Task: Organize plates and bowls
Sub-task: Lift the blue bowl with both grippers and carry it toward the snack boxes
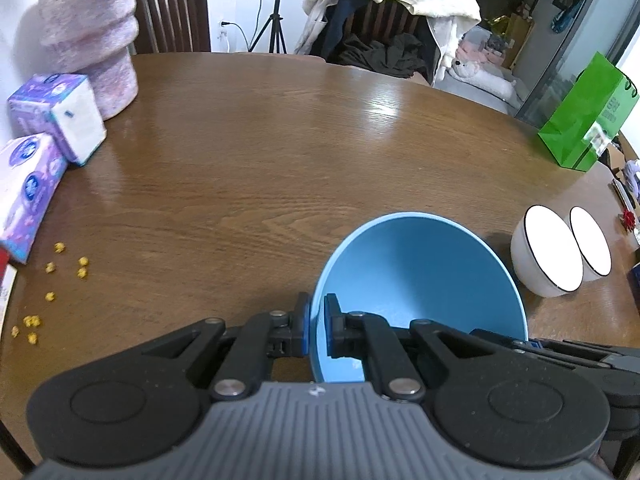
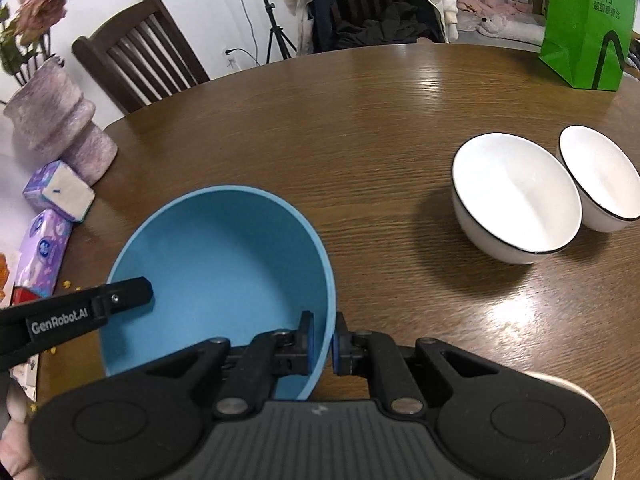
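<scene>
A round brown wooden table (image 1: 260, 168) fills both views, its grain glossy under the room light. At its far right edge stands a bright green paper shopping bag (image 2: 586, 28), upright. On the far left sits a tall mauve ridged vase (image 1: 90, 36), with two purple-and-white tissue packs (image 1: 56, 120) just beside its base, one lying flat nearer the camera.

The large light-blue plastic bowl (image 2: 216, 268) is held over the near part of the table, well apart from the vase and to the left of the white bowls, and whether its base touches the wood cannot be told. The left gripper (image 1: 316, 330) is clamped on the bowl's left rim, one blue pad outside the wall and one inside. The right gripper (image 2: 323, 346) is clamped on the opposite, right rim in the same manner, pads pressed to either face of the wall.

Two smaller white ceramic bowls with thin black rims (image 2: 516, 196) stand side by side on the table to the right, touching or nearly so, both upright and apart from the blue bowl.

Small yellow crumbs (image 1: 60, 276) lie scattered on the wood near the flat tissue pack
</scene>
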The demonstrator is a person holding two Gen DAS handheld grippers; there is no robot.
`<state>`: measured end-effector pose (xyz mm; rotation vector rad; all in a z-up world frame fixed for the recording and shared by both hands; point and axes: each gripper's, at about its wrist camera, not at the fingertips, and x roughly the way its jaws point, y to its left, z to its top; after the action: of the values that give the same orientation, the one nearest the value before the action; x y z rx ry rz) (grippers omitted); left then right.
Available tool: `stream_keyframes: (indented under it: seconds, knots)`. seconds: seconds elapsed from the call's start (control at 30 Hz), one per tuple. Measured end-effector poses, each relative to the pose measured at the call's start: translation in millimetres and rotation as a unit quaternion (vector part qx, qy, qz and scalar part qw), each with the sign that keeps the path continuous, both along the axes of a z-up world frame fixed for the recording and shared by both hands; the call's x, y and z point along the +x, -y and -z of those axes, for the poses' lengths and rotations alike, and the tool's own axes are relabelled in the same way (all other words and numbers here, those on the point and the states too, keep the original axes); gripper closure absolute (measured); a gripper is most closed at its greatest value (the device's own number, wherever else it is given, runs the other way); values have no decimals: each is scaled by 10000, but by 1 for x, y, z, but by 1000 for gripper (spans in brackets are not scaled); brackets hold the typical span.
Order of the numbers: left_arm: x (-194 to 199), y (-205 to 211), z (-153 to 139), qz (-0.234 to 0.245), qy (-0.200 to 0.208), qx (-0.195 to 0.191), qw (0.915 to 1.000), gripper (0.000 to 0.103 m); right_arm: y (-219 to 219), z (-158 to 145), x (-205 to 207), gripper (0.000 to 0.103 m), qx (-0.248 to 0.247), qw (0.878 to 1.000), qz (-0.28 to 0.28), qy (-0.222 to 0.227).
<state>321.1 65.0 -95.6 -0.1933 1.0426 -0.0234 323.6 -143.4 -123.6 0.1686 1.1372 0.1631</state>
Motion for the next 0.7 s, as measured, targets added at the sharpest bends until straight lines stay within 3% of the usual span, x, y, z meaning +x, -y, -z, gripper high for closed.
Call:
stream_keyframes:
  seconds: [0.7]
  knots:
    - [-70,-81,-4,-481,-57,-127,9987,95,-78,-8,-57,94,-56,9984,-556,-37]
